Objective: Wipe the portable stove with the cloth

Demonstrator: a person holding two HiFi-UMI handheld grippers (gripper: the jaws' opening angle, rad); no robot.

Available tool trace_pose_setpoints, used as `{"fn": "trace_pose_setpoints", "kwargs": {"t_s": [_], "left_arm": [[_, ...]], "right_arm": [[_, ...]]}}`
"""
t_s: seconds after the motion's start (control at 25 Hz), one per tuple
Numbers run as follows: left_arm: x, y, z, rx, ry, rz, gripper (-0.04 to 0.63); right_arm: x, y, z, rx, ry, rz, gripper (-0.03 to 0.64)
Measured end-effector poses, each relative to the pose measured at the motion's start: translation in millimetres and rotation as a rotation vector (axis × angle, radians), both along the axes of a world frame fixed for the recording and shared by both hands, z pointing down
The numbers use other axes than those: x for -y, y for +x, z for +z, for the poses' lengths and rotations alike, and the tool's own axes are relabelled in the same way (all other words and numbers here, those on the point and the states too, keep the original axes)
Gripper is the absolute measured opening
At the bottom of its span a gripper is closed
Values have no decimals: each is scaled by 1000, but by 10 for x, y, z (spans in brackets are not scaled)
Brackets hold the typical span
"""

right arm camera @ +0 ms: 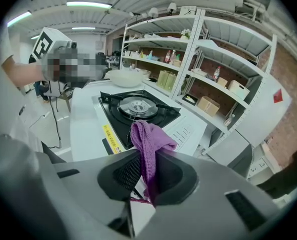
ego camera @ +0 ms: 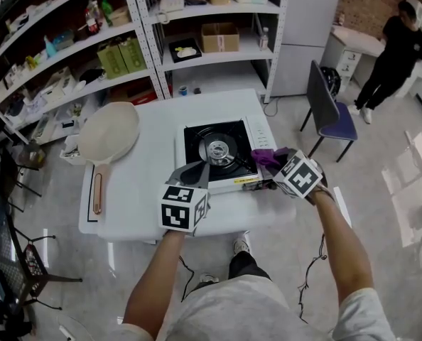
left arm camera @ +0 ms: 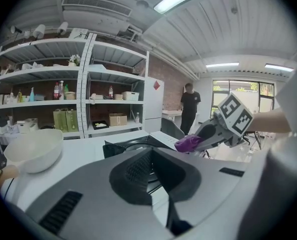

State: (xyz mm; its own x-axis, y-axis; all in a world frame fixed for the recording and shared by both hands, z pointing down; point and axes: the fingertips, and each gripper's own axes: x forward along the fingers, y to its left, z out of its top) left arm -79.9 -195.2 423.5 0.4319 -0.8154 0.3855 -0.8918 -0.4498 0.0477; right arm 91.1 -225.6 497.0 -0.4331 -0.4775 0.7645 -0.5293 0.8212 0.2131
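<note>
— Two-handed job, by the look of it. Pinching anything in the right gripper [ego camera: 271,166]?

— Clenching on the purple cloth [ego camera: 266,158]. Nipping it mid-fold, leaving a bunch poking up past the closed jaws and a wisp trailing beneath them.

— Holding it where?

— Holding it at the near right corner of the portable stove [ego camera: 197,137], just beside the white strip along the stove's right side. Not managing to tell whether touching the stove or hanging just clear of it.

— And doing what with the left gripper [ego camera: 199,170]?

— Pressing its jaws together on nothing at all. Pointing it toward the far side, over the near left part of the black stove top, close to the round burner [ego camera: 217,148]. Again, not managing to tell about contact.

— Seeing how the stove itself is sitting?

— Sitting flat, right of centre on the white table [ego camera: 136,215], showing a yellow label [ego camera: 244,182] on its near face.

— Sharing the table with anything?

— Sharing it with a cream pan [ego camera: 109,132], lying at the left, well apart from the stove, pointing its pinkish handle [ego camera: 97,190] toward the near edge.

— Noticing anything past the table?

— Looking at white metal shelves [ego camera: 69,55] along the far wall, carrying boxes, bottles and green cartons. Also spotting a blue chair [ego camera: 328,109] to the right and a person in black [ego camera: 396,48] standing in the far right corner.
</note>
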Motion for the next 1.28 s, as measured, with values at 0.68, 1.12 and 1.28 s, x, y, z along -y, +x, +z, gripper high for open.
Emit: {"fn": "trace_pose_setpoints", "kwargs": {"t_s": [0.68,1.12,1.28], "left_arm": [[-332,-143,86,-20,2,4,5],[-392,-342,68,-26,14,-19,5],[-416,-448,67,-21,14,-31,5]], "right_arm": [[-504,105,23,-46,-6,-9,63],[-576,160,-189,-173,13,-144,63],[-644,97,-145,-224,-19,-214,63]]}}
